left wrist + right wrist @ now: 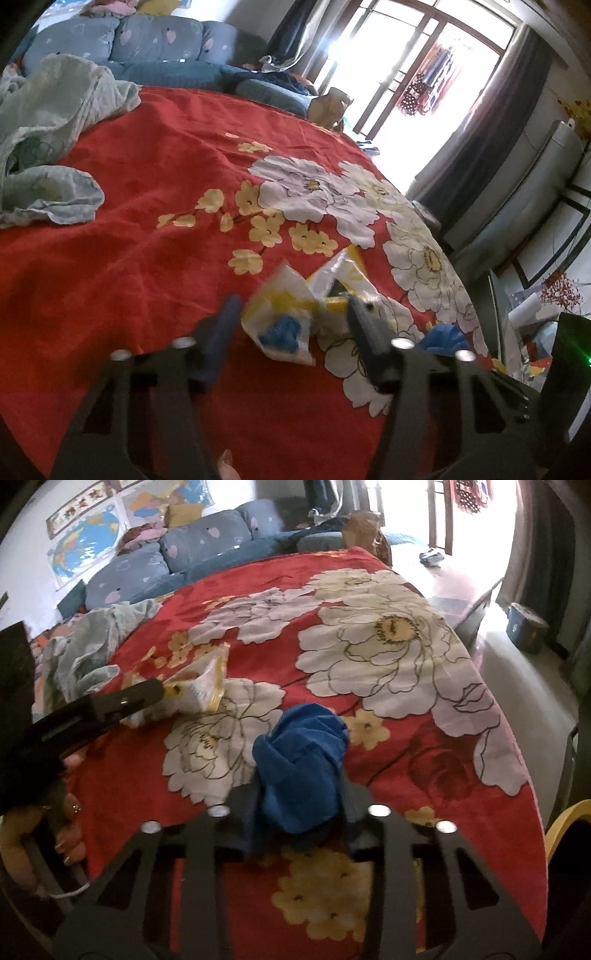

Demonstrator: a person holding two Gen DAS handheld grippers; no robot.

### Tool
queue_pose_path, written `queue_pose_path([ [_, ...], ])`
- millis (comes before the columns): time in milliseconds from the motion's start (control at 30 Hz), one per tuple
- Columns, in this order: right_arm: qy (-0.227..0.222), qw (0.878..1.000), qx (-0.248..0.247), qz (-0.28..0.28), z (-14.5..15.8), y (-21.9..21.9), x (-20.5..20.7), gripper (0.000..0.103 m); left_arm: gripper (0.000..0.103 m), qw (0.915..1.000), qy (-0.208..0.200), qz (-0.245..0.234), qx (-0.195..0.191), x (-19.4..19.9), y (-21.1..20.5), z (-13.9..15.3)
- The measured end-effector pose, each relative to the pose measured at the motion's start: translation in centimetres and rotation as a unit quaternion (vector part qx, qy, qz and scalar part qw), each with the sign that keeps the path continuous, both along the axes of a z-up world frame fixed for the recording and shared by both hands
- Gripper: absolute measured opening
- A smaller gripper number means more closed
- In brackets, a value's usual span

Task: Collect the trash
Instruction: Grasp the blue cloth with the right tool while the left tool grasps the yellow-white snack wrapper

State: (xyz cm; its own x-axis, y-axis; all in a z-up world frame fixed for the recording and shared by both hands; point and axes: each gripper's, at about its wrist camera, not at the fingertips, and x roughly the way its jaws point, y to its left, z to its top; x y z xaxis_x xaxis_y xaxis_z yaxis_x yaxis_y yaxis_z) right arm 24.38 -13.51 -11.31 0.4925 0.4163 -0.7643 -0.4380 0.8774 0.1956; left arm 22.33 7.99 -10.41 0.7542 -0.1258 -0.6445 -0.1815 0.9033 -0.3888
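Note:
A crumpled white and yellow plastic wrapper [295,299] with a blue patch lies on the red flowered bedspread [147,240]. My left gripper [291,301] straddles it. Its right finger touches the wrapper and a thin gap shows at the blurred left finger [225,321], so the jaws stand open around it. In the right wrist view one left finger [144,694] reaches the wrapper [207,686] from the left. My right gripper [301,794] is shut on a blue crumpled wad [303,746], which fills the space between its fingers and bulges above them. The wad [443,338] also shows in the left wrist view.
A pale green crumpled cloth [48,147] lies at the bed's far left. Blue cushions [199,542] line the far side, with a brown paper bag [364,526] beside them. The bed's edge drops off on the right to the floor, where a blue bucket [526,627] stands. A hand [70,834] grips the left tool.

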Motion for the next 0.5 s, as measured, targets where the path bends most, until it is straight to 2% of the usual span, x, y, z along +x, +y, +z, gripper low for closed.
queue_pose_path([
  [167, -0.003, 1.0, 0.015, 0.006, 0.5, -0.2, -1.0, 0.015, 0.029, 0.9999, -0.011, -0.01, 0.002, -0.4, -0.6, 0.4],
  [500, -0.028, 0.999, 0.031, -0.004, 2.6, -2.8, -3.0, 0.015, 0.029, 0.9972, -0.044, -0.054, 0.028, -2.2, -4.1, 2.9],
])
